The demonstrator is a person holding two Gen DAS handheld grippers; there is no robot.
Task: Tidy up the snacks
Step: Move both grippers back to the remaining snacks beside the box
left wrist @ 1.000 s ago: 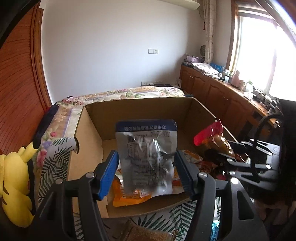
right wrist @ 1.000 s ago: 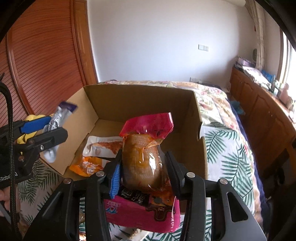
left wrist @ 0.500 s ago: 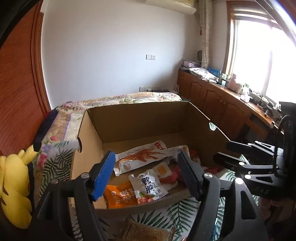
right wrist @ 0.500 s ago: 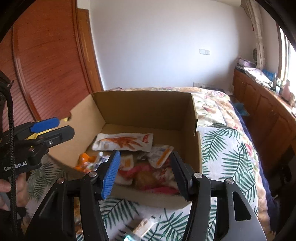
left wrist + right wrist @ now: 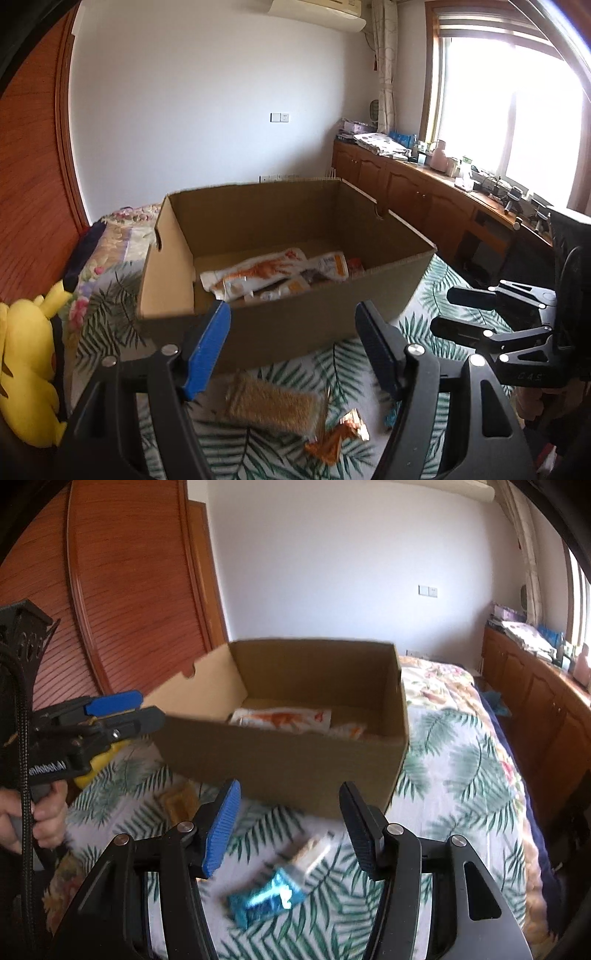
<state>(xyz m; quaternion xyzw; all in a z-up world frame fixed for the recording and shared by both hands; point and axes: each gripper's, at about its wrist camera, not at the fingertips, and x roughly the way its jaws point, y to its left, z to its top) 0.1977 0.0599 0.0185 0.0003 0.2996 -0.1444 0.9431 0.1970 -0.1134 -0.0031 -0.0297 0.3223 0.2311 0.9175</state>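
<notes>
An open cardboard box (image 5: pixel 295 325) (image 5: pixel 295 771) stands on the leaf-print bed and holds several snack packets (image 5: pixel 273 273) (image 5: pixel 280 718). My left gripper (image 5: pixel 291 350) is open and empty, just in front of the box's near wall. Below it lie a tan crumbly snack bar (image 5: pixel 273 406) and an orange wrapper (image 5: pixel 332 439). My right gripper (image 5: pixel 288 830) is open and empty, in front of the box. Below it lie a shiny blue packet (image 5: pixel 266 897) and a pale packet (image 5: pixel 310 853). A tan snack (image 5: pixel 177 801) lies further left.
A yellow plush toy (image 5: pixel 22 369) sits at the bed's left edge by the wooden wardrobe (image 5: pixel 129 590). Wooden cabinets (image 5: pixel 424 199) run under the window on the right. The left gripper (image 5: pixel 110 716) also shows in the right wrist view, hand-held.
Both grippers let their packets fall into the box, opened, and pulled back and down. The loose snacks on the bed in front of the box have come into view.
</notes>
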